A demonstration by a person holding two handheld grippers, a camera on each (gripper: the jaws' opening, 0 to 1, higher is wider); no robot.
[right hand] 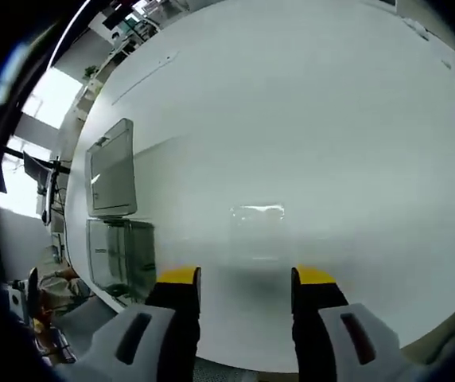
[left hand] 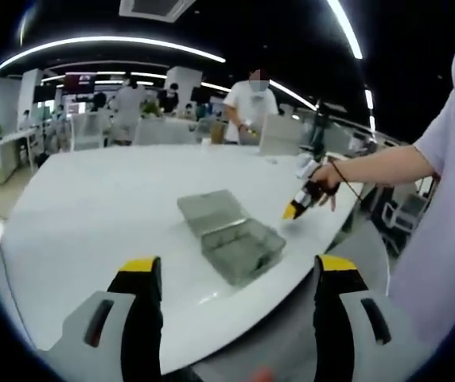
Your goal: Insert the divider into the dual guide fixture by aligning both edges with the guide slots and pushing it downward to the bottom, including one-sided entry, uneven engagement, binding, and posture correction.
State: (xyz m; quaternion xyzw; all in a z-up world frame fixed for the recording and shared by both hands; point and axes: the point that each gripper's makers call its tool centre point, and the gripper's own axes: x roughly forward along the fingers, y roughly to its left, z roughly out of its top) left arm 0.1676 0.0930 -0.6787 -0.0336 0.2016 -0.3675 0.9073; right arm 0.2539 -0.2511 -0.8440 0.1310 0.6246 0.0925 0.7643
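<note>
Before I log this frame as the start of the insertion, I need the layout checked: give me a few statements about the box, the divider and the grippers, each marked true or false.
1. The clear box on the white table has its lid open. True.
2. The left gripper grips the box. False: its jaws are open and empty, short of the box.
3. The clear divider lies flat on the table ahead of the right gripper. True.
4. The right gripper holds the divider. False: it is open, with the divider beyond its tips.
5. The divider is already in the box. False: it lies on the table beside it.
</note>
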